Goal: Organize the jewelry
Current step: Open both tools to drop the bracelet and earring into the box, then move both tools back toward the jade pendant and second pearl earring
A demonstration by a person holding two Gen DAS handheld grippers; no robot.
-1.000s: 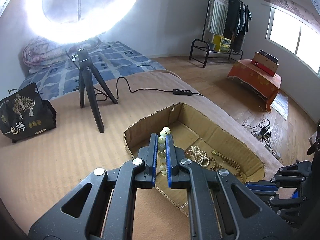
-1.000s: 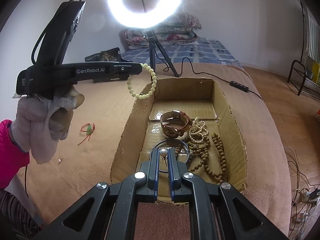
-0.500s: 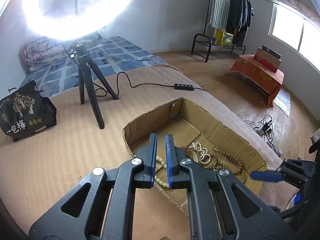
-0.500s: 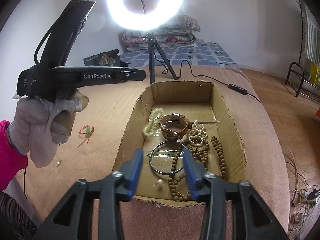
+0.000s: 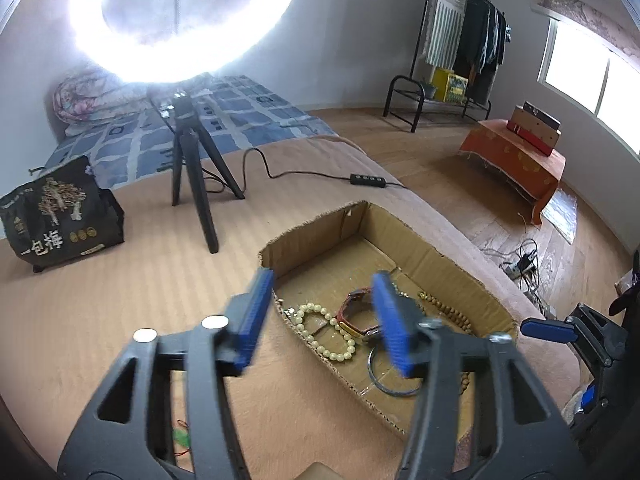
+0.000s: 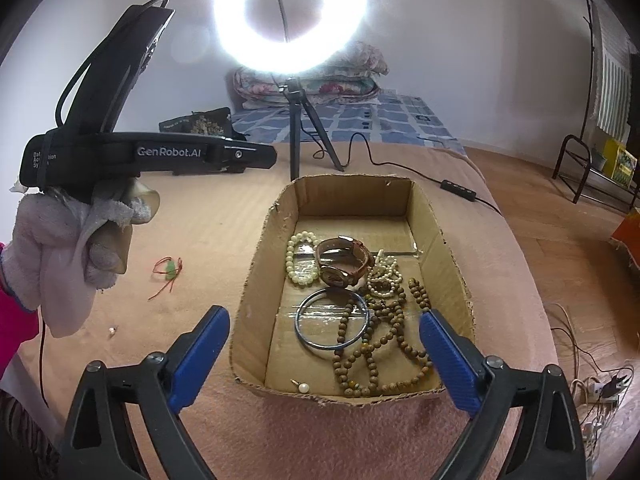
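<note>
Left wrist view: my left gripper point(image 5: 320, 320) has just been opening; its jaws stand apart with nothing between them, above the near corner of the cardboard box point(image 5: 436, 256). The pale bead bracelet point(image 5: 324, 330) lies loose on the box floor beside the leather-strap watch point(image 5: 356, 312).

Right wrist view: my right gripper point(image 6: 324, 356) has also just been opening and gapes wide, released. The pearl earring point(image 6: 303, 387) rests by the box's near wall. 1 red-corded green charm point(image 6: 170, 270) lies outside on the blanket point(image 6: 208, 240). I judge it light and limp, so pinch the charm itself, not the slack cord.
</note>
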